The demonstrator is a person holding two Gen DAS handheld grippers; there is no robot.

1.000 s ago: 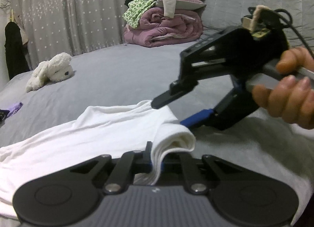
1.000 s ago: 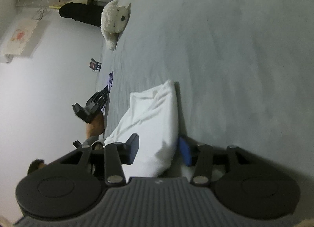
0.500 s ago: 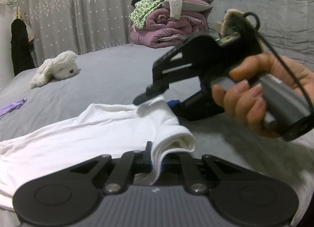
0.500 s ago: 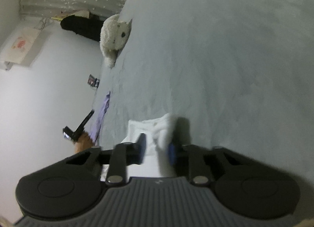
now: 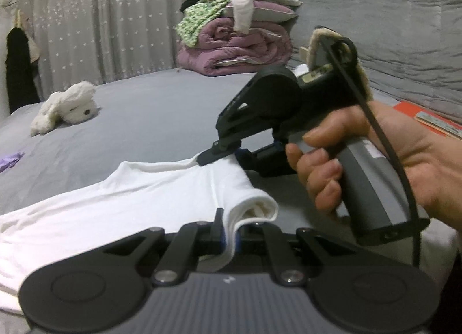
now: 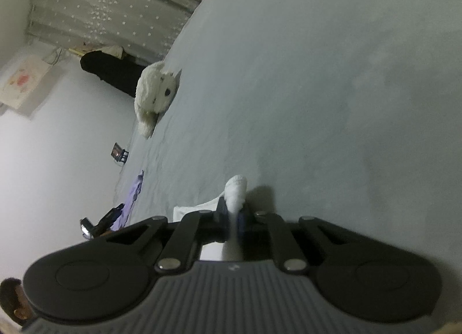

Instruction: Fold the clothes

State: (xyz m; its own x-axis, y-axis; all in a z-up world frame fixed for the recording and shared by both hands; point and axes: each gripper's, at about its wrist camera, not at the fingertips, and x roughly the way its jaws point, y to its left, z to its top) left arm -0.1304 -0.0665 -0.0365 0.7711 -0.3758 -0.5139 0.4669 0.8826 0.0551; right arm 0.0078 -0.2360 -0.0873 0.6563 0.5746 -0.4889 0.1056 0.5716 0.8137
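A white garment (image 5: 121, 201) lies spread on the grey bed (image 5: 150, 120), its near edge rolled over. My left gripper (image 5: 228, 235) is shut on that near folded edge. My right gripper (image 5: 223, 156), held by a hand (image 5: 404, 155), pinches the garment's far corner in the left wrist view. In the right wrist view the right gripper (image 6: 232, 215) is shut on a bunched tip of the white garment (image 6: 236, 192), which sticks up between the fingers.
A white plush toy (image 5: 68, 105) lies on the bed at the left; the same toy (image 6: 154, 94) shows in the right wrist view. A pile of clothes and a purple quilt (image 5: 236, 42) sits at the back. A purple cloth (image 5: 10, 159) lies at the left edge.
The right gripper closed from open onto the garment's far corner and rotated, the hand coming closer to the left camera. The left gripper kept its hold.
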